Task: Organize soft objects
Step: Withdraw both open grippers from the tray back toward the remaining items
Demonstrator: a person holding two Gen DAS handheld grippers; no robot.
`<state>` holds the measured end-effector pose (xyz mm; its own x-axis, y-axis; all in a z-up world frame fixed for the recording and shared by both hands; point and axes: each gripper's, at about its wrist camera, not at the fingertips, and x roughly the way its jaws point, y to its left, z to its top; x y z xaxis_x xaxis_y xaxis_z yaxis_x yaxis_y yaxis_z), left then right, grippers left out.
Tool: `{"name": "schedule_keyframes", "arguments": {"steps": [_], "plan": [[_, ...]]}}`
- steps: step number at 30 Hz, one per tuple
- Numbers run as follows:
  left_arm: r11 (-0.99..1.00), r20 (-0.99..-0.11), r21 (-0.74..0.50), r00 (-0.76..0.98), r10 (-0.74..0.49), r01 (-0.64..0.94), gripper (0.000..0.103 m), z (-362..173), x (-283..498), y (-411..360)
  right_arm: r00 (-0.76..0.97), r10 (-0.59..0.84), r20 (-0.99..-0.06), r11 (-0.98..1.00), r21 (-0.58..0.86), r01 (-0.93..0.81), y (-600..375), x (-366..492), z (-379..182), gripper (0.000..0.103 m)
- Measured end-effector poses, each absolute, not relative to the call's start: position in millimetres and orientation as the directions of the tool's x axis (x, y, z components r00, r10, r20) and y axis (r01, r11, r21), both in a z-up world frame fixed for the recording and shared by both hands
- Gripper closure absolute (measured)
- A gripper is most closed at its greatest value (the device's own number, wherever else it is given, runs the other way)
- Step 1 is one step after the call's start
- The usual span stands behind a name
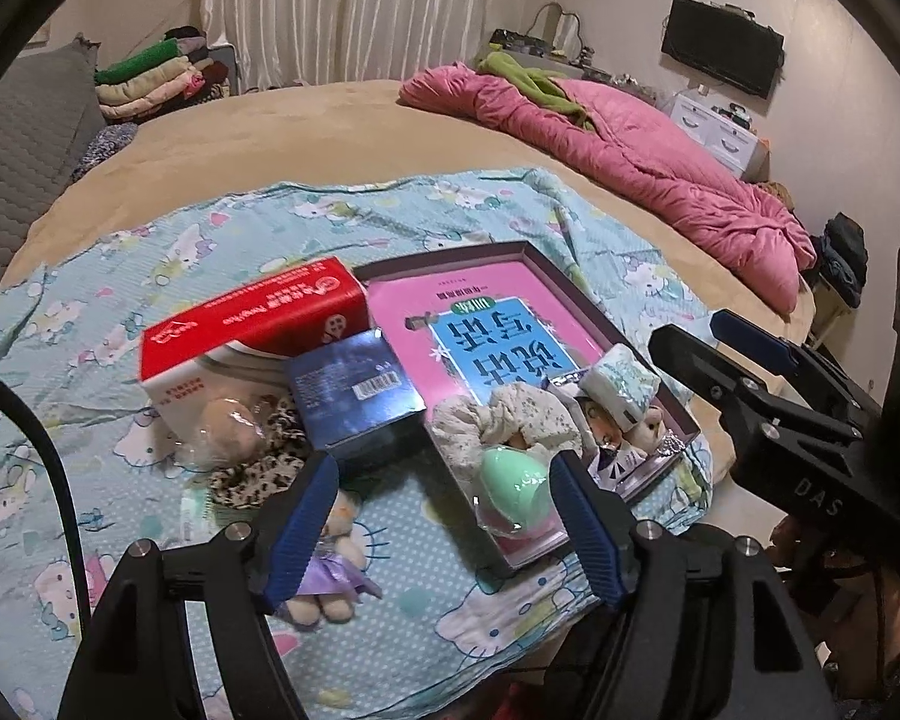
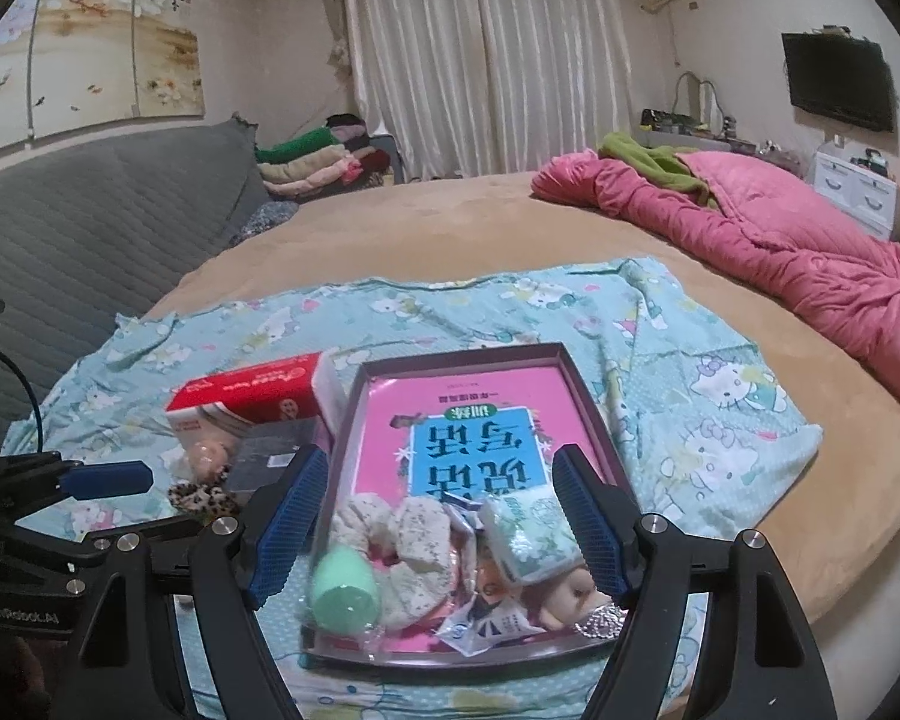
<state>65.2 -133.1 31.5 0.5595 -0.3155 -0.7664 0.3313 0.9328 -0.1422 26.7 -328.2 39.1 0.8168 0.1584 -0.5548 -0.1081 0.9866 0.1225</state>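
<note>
both grippers are wide open and empty. the left gripper [image 1: 444, 525] hovers near a small plush doll [image 1: 330, 564] lying on the blue cloth [image 1: 120, 276], just left of the tray [image 2: 576, 378] of soft items. its fingers should straddle the doll's body before squeezing gently. the right gripper [image 2: 438, 522] waits over the tray.

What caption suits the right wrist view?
Open right gripper hovers over shallow box holding scrunchie, green sponge egg, tissue pack.

A tan bed [image 2: 450, 222] carries a rumpled pink quilt [image 2: 780, 240] and a blue cartoon-print sheet [image 2: 660, 360] spread flat beneath the clutter.
</note>
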Motion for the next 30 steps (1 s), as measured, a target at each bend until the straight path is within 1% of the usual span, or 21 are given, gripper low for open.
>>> {"name": "schedule_keyframes", "arguments": {"steps": [19, 30], "plan": [[0.971, -0.740, -0.159, 0.629, -0.237, 0.178, 0.030, 60, 68, -51, 0.825, 0.226, -0.517, 0.974, 0.121, -0.191, -290, 16, 68, 0.024], [0.980, -0.732, -0.179, 0.655, -0.189, 0.082, 0.029, 67, 67, -7, 0.811, 0.280, -0.513, 0.959, 0.115, -0.258, -257, 11, 76, 0.024]]}}
